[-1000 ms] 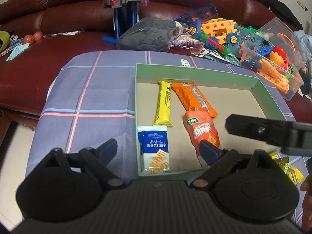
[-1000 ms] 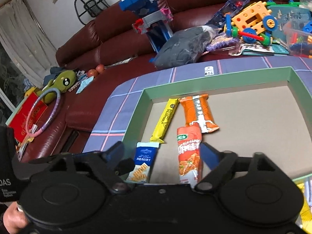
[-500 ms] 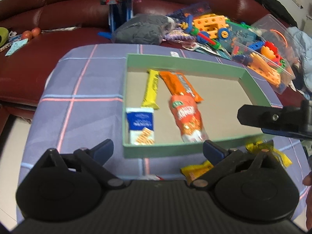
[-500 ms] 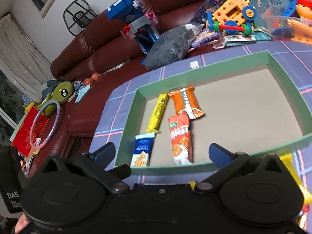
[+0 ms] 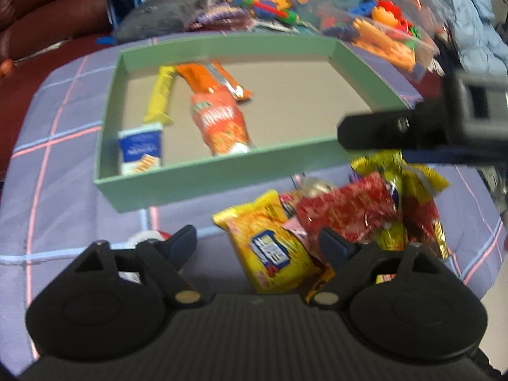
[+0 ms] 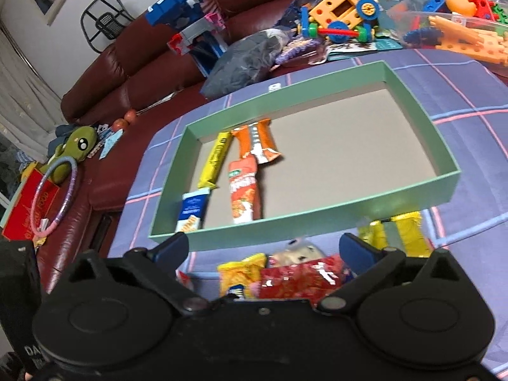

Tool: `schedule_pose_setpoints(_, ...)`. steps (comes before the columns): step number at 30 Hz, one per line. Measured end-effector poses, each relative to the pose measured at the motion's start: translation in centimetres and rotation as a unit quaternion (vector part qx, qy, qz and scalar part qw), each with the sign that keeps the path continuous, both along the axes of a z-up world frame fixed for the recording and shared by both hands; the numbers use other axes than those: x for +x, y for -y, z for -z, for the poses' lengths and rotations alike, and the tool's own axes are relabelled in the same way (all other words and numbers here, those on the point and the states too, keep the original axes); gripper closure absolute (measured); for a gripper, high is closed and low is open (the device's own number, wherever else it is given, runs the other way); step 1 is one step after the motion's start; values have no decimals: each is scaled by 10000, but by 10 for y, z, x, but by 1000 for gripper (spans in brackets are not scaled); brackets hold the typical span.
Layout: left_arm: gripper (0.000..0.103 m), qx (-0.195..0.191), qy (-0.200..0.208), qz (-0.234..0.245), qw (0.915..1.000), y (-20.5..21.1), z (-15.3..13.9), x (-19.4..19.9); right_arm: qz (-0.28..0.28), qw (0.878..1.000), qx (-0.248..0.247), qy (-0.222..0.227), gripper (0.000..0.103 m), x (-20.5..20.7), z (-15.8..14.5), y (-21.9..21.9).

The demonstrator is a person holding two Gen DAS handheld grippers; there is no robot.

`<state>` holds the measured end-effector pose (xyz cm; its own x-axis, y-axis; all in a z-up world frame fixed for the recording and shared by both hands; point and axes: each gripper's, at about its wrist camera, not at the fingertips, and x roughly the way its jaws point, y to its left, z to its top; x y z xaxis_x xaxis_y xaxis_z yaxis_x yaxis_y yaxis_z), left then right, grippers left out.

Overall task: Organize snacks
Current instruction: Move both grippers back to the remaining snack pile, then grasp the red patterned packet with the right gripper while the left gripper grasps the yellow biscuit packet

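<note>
A green tray [image 5: 203, 179] [image 6: 285, 227] on the plaid cloth holds a yellow bar [image 5: 160, 95] [image 6: 216, 158], an orange packet [image 5: 212, 77] [image 6: 257, 141], a red-orange packet [image 5: 220, 123] [image 6: 243, 195] and a blue cracker pack [image 5: 139, 150] [image 6: 192, 211]. Loose snacks lie in front of it: a yellow packet [image 5: 270, 244] [image 6: 241, 271], a red packet [image 5: 346, 211] [image 6: 301, 277] and yellow wrappers [image 5: 409, 171] [image 6: 409, 230]. My left gripper [image 5: 257, 244] is open and empty above the yellow packet. My right gripper [image 6: 263, 247] is open and empty above the pile; it also shows at the right of the left wrist view [image 5: 397, 130].
A dark red sofa [image 6: 133, 63] behind the table carries building toys [image 6: 343, 12], a grey bag [image 6: 244, 60] and a clear toy bin [image 5: 387, 38]. A green plush [image 6: 76, 143] and a ring [image 6: 57, 193] lie at the left. A small white object [image 5: 144, 238] sits by my left finger.
Both grippers have pulled back from over the tray toward the near edge. The pile of loose snacks in front of the tray has come into view. Both stay open.
</note>
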<state>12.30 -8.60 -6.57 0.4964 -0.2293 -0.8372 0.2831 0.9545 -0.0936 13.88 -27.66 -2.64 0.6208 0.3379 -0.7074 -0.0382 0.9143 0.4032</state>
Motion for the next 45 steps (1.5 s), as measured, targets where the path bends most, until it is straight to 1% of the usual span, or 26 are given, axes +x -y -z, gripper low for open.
schedule_pose_setpoints(1, 23, 14, -41, 6, 10000, 2, 3, 1, 16, 10000, -2, -27, 9, 2, 2, 2)
schedule_pose_setpoints(3, 23, 53, -113, -19, 9999, 3, 10, 3, 3, 10000, 52, -20, 23, 5, 3, 6)
schedule_pose_setpoints(4, 23, 59, -140, -39, 9999, 2, 12, 5, -37, 10000, 40, -10, 25, 7, 4, 7)
schedule_pose_setpoints(6, 22, 53, -208, -103, 9997, 0, 16, 9, -177, 9998, -11, -16, 33, 13, 7, 4)
schedule_pose_setpoints(10, 18, 98, -259, -147, 9995, -4, 21, 13, -475, 9987, -88, -188, 33, 28, 20, -8)
schedule_pose_setpoints(12, 18, 177, -282, -164, 9993, -8, 23, 14, -640, 9971, -70, -396, 33, 33, 30, -12)
schedule_pose_setpoints(15, 17, 102, -319, -259, 9991, -19, 24, 13, -859, 9938, -29, -709, 33, 32, 41, -14)
schedule_pose_setpoints(20, 18, 167, -272, -288, 9991, -27, 23, 9, -1118, 9911, -10, -720, 33, 8, 42, -20)
schedule_pose_setpoints(23, 17, 212, -257, -261, 9991, -26, 23, 6, -1163, 9910, -105, -654, 33, -5, 41, -23)
schedule_pose_setpoints(25, 17, 187, -282, -285, 9990, -26, 23, 5, -1120, 9917, -259, -573, 39, -9, 38, -19)
schedule_pose_setpoints(26, 17, 185, -285, -287, 9990, -26, 22, 5, -1116, 9915, -389, -545, 47, -11, 38, -19)
schedule_pose_setpoints(27, 17, 206, -280, -284, 9990, -26, 22, 4, -1134, 9906, -515, -558, 51, -13, 39, -19)
schedule_pose_setpoints(29, 17, 236, -273, -299, 9989, -27, 22, 4, -1145, 9897, -544, -658, 51, -17, 42, -18)
schedule_pose_setpoints(32, 17, 234, -298, -362, 9986, -29, 22, 5, -1171, 9890, -670, -607, 51, -26, 43, -18)
schedule_pose_setpoints(33, 17, 236, -310, -381, 9985, -29, 22, 6, -1175, 9887, -740, -571, 58, -28, 45, -19)
schedule_pose_setpoints(34, 17, 244, -314, -386, 9985, -28, 22, 6, -1174, 9878, -866, -538, 60, -30, 46, -20)
schedule_pose_setpoints(36, 17, 270, -319, -364, 9985, -25, 21, 7, -1207, 9865, -1020, -435, 76, -34, 46, -23)
schedule_pose_setpoints(38, 17, 290, -327, -308, 9986, -19, 20, 9, -1145, 9881, -955, -373, 78, -35, 43, -19)
schedule_pose_setpoints(43, 17, 322, -299, -114, 9990, 2, 21, 15, -837, 9945, -420, -464, 78, -30, 43, 4)
schedule_pose_setpoints(45, 16, 374, -280, -58, 9989, 9, 24, 18, -753, 9954, -279, -526, 72, -30, 44, 11)
